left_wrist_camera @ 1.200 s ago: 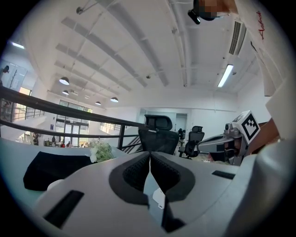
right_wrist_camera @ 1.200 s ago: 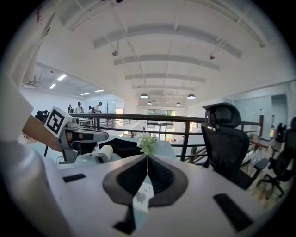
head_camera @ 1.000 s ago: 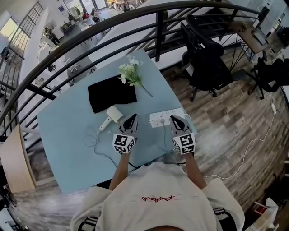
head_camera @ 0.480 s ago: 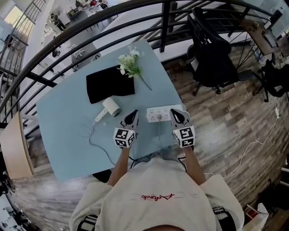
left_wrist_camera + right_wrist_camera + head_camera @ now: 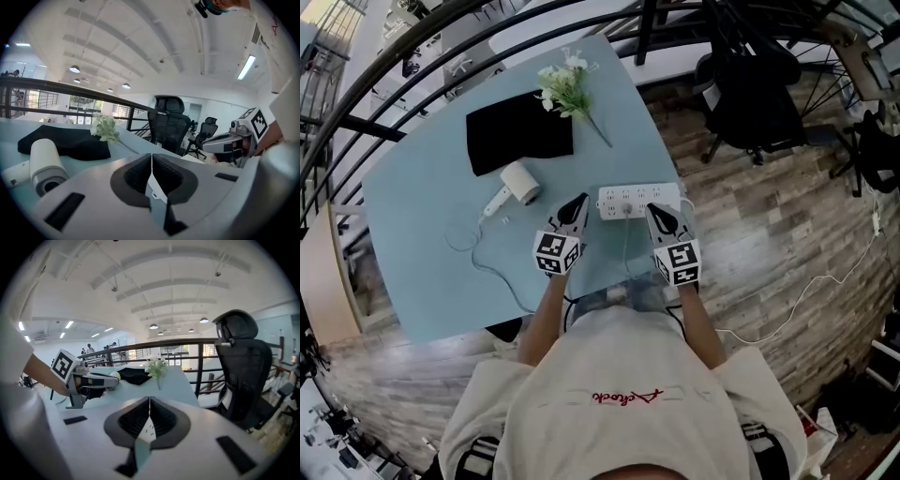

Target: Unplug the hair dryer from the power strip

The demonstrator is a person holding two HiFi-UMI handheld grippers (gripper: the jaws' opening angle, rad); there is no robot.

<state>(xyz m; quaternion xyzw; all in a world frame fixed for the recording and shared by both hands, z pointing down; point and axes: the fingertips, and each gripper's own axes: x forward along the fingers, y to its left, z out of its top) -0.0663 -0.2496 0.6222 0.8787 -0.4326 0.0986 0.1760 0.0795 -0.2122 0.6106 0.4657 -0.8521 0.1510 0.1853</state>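
Left tongs (image 5: 577, 203): closed, empty | right tongs (image 5: 655, 212): closed, empty | risk: unbraced power strip (image 5: 639, 198) at frame centre may drag along when the hair dryer (image 5: 517, 184) plug is pulled

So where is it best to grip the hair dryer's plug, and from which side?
Probably the plug body, not its cord. It sits in the upward-facing sockets of the power strip, which lies flat on the table, so come from above with the jaws across the plug's sides. It looks too small here to judge more.
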